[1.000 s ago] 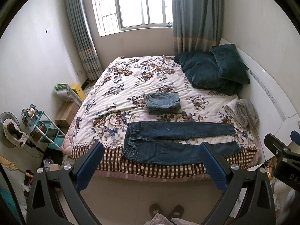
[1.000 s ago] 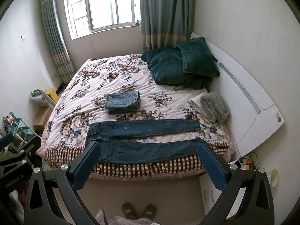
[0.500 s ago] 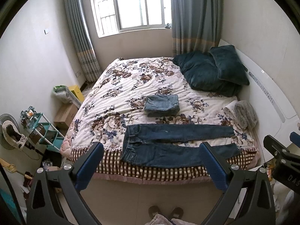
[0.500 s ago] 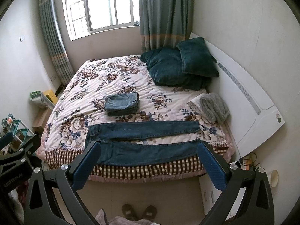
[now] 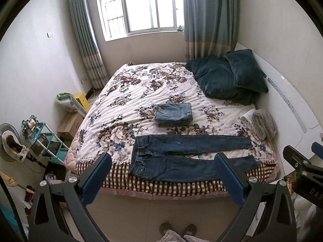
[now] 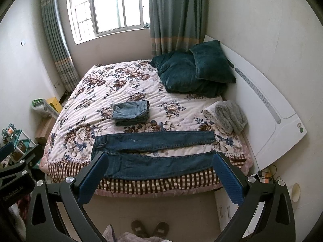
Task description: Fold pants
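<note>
Dark jeans [image 5: 185, 157] lie lengthwise along the bed's [image 5: 141, 183] near edge, waistband left, nearer the left gripper [image 5: 163, 175]; right gripper [image 6: 159, 173] faces the legs. Both jaws wide open, empty.

Both wrist cameras look from above the floor off the bed's [image 5: 153, 92] checked near edge, facing down and across it toward the window [image 5: 141, 8], well back. The left view sits further left, the right view further right. Both share the whole bed [image 6: 125, 88], jeans [image 5: 181, 157] and pillows [image 6: 189, 70].
</note>
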The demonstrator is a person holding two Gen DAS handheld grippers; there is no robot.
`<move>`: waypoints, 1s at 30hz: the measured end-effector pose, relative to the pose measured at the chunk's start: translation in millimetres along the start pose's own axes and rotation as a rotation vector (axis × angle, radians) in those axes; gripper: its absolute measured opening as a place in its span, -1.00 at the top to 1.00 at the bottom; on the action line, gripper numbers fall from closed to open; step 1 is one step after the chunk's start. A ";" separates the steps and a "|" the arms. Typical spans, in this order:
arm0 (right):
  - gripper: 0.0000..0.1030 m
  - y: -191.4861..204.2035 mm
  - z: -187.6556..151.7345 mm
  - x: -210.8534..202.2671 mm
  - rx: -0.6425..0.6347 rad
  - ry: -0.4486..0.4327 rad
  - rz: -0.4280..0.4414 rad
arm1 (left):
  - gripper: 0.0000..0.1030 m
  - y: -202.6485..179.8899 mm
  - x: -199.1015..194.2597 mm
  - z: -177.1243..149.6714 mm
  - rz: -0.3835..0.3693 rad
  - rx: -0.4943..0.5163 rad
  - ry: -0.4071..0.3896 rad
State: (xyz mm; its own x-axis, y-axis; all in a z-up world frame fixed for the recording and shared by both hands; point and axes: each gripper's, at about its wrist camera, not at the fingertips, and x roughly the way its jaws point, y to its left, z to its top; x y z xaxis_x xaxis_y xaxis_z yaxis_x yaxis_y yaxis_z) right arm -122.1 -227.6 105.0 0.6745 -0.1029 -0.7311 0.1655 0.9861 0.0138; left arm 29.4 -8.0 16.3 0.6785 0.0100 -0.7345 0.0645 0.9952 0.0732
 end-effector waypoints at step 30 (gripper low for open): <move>-1.00 -34.4 -4.2 158.1 0.014 0.129 -0.020 | -1.00 -32.3 116.3 -4.4 0.116 -0.028 0.090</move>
State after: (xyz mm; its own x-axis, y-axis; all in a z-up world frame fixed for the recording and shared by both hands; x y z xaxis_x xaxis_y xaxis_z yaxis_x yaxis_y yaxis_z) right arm -24.1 -277.3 -14.0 0.5727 -0.1043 -0.8131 0.1890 0.9819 0.0072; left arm 103.0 -38.5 -74.4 0.6116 0.1323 -0.7800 -0.0317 0.9892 0.1429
